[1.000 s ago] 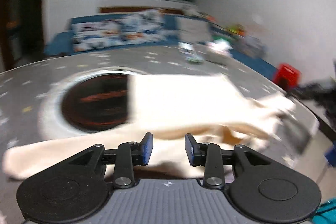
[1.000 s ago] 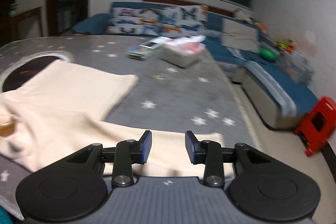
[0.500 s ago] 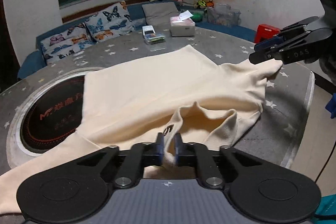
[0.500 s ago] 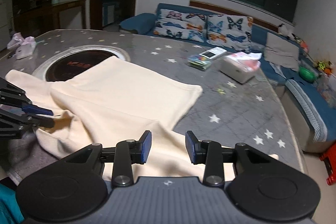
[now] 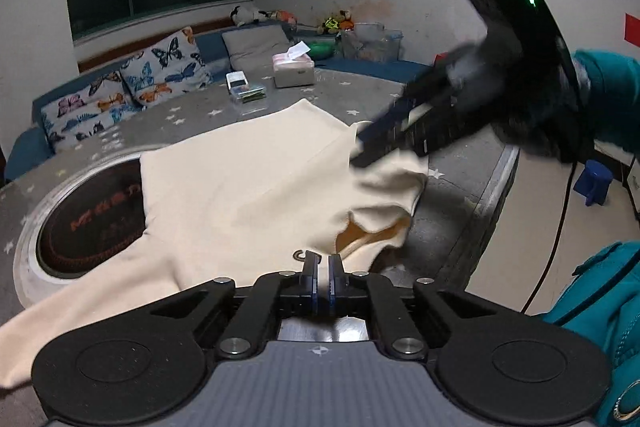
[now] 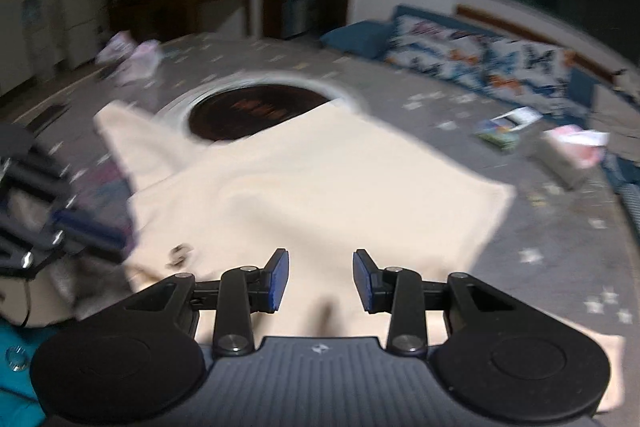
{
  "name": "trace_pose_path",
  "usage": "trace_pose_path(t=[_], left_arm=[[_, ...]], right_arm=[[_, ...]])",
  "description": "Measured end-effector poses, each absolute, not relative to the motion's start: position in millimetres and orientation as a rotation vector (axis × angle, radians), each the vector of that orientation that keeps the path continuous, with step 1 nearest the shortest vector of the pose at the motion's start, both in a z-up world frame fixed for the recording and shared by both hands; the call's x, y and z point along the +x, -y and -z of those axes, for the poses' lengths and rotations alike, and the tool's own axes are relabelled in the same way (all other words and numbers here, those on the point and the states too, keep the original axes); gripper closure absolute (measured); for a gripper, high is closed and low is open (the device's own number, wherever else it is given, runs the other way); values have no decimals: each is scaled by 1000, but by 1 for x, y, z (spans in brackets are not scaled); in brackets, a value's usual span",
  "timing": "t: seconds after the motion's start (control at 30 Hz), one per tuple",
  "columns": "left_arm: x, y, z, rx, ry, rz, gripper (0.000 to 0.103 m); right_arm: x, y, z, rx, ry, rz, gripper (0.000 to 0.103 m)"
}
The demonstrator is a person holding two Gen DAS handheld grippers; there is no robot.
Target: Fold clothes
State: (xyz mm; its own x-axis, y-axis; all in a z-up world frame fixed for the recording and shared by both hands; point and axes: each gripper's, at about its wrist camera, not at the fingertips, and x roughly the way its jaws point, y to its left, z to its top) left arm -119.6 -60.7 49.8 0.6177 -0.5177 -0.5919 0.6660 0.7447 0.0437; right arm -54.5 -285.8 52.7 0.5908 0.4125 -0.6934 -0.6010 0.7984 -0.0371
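Left wrist view: the left gripper (image 5: 323,277) has its blue-padded fingers (image 5: 310,277) pressed nearly together, pinching the neckline edge of a cream long-sleeved top (image 5: 248,195). The garment lies spread on a grey, star-patterned table (image 5: 460,211), its far edge overlapping the round dark cooktop (image 5: 88,219) set into the tabletop. Right of the cooktop, the blurred right gripper (image 5: 360,151) hangs over a lifted fold of the top, held by a person's teal sleeve (image 5: 608,99); whether it touches the cloth cannot be told. Beyond the top sit a tissue box (image 5: 294,69) and a small carton (image 5: 244,89). In the right wrist view, the right gripper (image 6: 320,281) shows its fingers (image 6: 278,279) apart above the cream cloth, nothing between them.
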Motion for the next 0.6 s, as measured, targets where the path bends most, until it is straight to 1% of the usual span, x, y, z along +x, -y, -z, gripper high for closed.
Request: trace_pose_path(t=[0.13, 0.23, 0.4, 0.6], left_arm=[[-103, 59, -61, 232, -556, 641, 95], [-80, 67, -59, 202, -572, 611, 95], [-50, 90, -40, 175, -623, 610, 95], [-47, 102, -20, 178, -680, 668, 95]], right_arm=[[-64, 265, -34, -304, -803, -696, 70], [-75, 259, -28, -330, -836, -754, 69], [-87, 267, -36, -321, -877, -801, 69], [-77, 298, -59, -266, -825, -704, 69]])
